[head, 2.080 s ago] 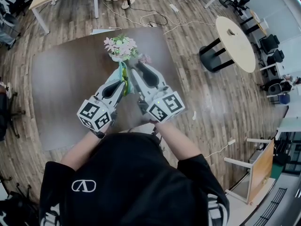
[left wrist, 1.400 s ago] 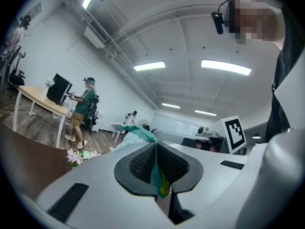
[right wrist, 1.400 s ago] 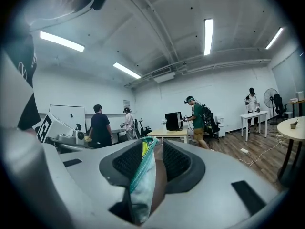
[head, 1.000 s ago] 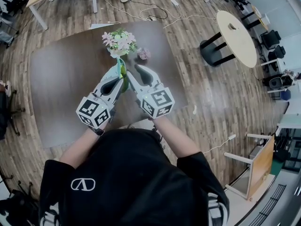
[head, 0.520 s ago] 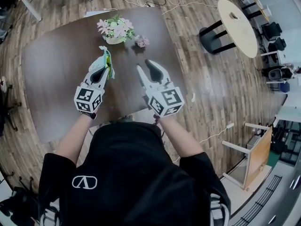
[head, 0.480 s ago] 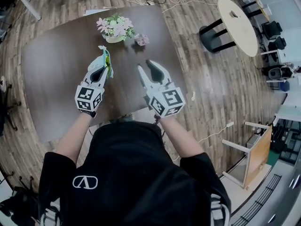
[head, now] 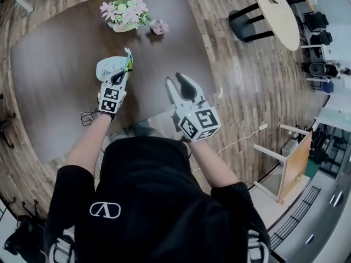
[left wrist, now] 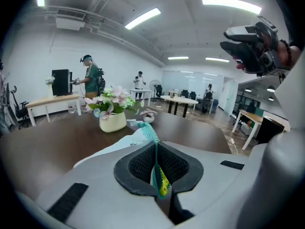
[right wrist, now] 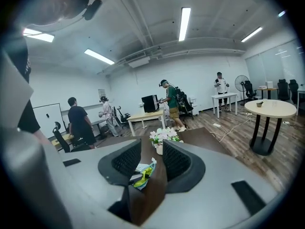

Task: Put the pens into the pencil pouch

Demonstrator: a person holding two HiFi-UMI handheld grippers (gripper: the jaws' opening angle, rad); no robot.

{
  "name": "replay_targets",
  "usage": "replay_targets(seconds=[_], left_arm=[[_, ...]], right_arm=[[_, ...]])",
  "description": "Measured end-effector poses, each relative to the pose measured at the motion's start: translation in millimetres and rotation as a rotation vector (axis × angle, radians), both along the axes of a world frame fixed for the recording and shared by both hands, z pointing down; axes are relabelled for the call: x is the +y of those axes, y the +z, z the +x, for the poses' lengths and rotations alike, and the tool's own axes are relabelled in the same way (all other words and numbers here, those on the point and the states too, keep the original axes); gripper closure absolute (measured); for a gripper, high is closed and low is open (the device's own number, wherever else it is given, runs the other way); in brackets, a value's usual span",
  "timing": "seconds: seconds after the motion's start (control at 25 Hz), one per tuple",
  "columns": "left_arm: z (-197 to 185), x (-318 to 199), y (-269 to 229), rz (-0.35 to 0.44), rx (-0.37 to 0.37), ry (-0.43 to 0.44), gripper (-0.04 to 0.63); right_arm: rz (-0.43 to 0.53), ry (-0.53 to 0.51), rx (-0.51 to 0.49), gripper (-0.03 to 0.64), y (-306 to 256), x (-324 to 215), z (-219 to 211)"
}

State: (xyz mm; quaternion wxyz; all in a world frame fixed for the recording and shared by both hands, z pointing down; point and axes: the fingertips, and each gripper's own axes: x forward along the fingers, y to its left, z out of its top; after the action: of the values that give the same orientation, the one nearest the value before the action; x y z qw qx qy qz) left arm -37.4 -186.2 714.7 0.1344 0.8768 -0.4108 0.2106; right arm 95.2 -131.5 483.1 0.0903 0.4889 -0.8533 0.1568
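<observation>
A pale pencil pouch point(head: 109, 67) with a teal zipper edge rests on the dark table point(head: 49, 75). My left gripper point(head: 126, 73) is shut on that zipper edge. In the left gripper view the teal edge point(left wrist: 153, 149) runs pinched between the left gripper point(left wrist: 155, 147) pads, with a yellow-green strip beside it; I cannot tell whether that strip is a pen. My right gripper point(head: 174, 80) hovers to the right, apart from the pouch, open and empty. Through the right gripper point(right wrist: 151, 149) gap I see the pouch point(right wrist: 141, 171). No loose pen shows.
A vase of pink flowers point(head: 123, 15) and a small pink flower point(head: 159, 26) stand at the table's far side. A round light table point(head: 277, 15) stands on the wooden floor to the right. Several people stand far off in the gripper views.
The left gripper has come down and to the left with the pouch, which now rests on the table. The right gripper has drawn away from the pouch to the right and nearer to me.
</observation>
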Motion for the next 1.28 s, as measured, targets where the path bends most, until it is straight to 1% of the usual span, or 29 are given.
replay_targets(seconds=[0.2, 0.36, 0.48, 0.52, 0.56, 0.68, 0.76, 0.8, 0.88, 1.0, 1.08, 1.16, 1.28], left_arm=[[38.4, 10.8, 35.2, -0.051, -0.014, 0.096, 0.581], [59.6, 19.7, 61.2, -0.124, 0.006, 0.125, 0.580], [71.6, 25.5, 76.0, -0.158, 0.007, 0.146, 0.568], [74.8, 29.1, 80.7, -0.170, 0.003, 0.160, 0.540], [77.6, 33.0, 85.6, -0.182, -0.002, 0.175, 0.489], [84.9, 41.6, 92.0, -0.196, 0.005, 0.198, 0.377], [89.3, 45.3, 86.5, -0.187, 0.022, 0.212, 0.332], [90.2, 46.5, 80.1, -0.175, 0.027, 0.218, 0.319], [88.5, 44.9, 57.6, -0.133, 0.045, 0.214, 0.318], [79.0, 35.1, 2.8, -0.030, 0.111, 0.197, 0.318], [70.0, 29.9, -44.0, 0.051, 0.155, 0.207, 0.318], [59.0, 25.3, -101.2, 0.148, 0.201, 0.207, 0.319], [33.9, 20.1, -188.6, 0.297, 0.270, 0.172, 0.321]], right_arm=[[-0.035, 0.035, 0.009, 0.480, 14.8, 7.5, 10.2], [-0.064, 0.053, 0.008, 0.480, 26.7, 15.2, 16.0], [-0.078, 0.061, 0.013, 0.480, 32.2, 19.0, 20.3], [-0.079, 0.062, 0.015, 0.480, 33.2, 19.8, 21.5], [-0.080, 0.065, 0.016, 0.480, 34.2, 20.3, 22.8], [-0.082, 0.074, 0.012, 0.480, 36.8, 21.2, 26.1], [-0.075, 0.076, 0.007, 0.480, 34.8, 21.3, 27.0], [-0.069, 0.076, 0.004, 0.480, 32.4, 20.9, 27.3], [-0.050, 0.075, -0.004, 0.480, 24.5, 19.8, 27.8], [-0.003, 0.073, -0.015, 0.480, 7.0, 16.0, 28.4], [0.033, 0.071, -0.020, 0.480, -6.1, 12.9, 28.7], [0.066, 0.067, -0.024, 0.480, -18.4, 10.4, 28.9], [0.114, 0.048, -0.037, 0.480, -36.3, 6.0, 25.0]])
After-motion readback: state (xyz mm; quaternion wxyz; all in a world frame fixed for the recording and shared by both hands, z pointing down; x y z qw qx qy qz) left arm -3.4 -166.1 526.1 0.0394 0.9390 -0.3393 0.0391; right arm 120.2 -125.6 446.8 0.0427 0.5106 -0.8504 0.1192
